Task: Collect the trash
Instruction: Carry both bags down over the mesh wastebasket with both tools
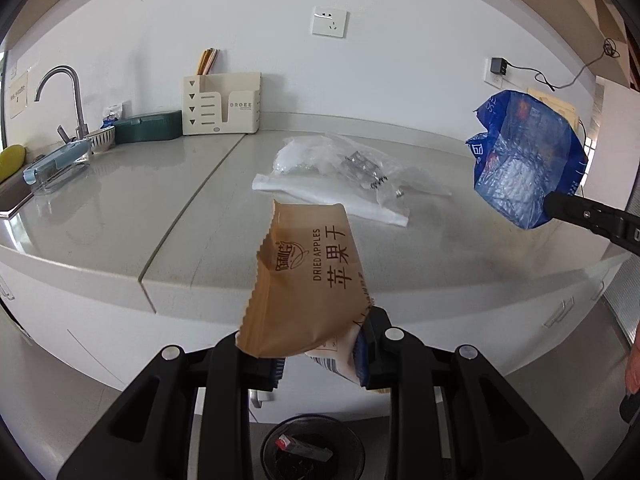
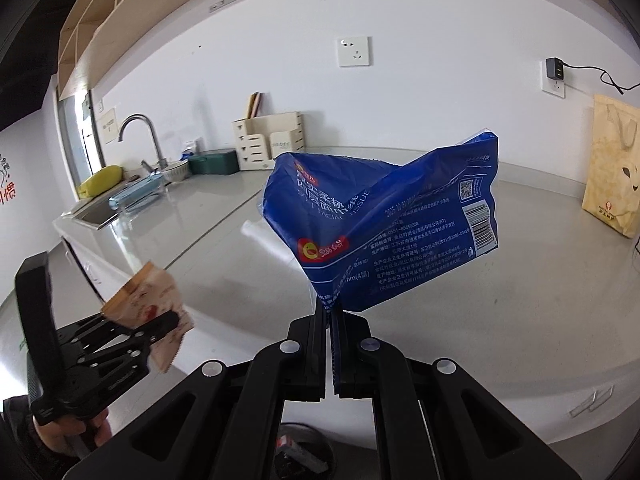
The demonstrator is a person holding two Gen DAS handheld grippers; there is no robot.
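Trash fills both our grippers, held off the front edge of the bench. Our left gripper [image 1: 320, 354] is clamped on a brown dried-apple packet [image 1: 306, 280], with what looks like a second white-and-blue wrapper pinched behind it; the packet's long axis runs up and away from the fingers. Our right gripper [image 2: 331, 344] is closed tight on the lower corner of a blue tissue wrapper [image 2: 384, 232], which fans upward and hangs in the air above the bench [image 1: 120, 208].

The relation that matters is vertical: the black mesh bin [image 1: 312, 448] sits on the floor directly below and between our left fingers, already holding some scraps. It shows under the right gripper too, so we judge both loads are close to a drop, the left one nearer.

A clear plastic bag [image 1: 332, 168] is not yet collected, lying mid-bench. Toward the back left stand a cream organiser [image 1: 222, 104], a green box [image 1: 148, 126] and the tap [image 1: 64, 96]; a yellow paper bag [image 2: 612, 176] stands far right. Nothing blocks the bin.
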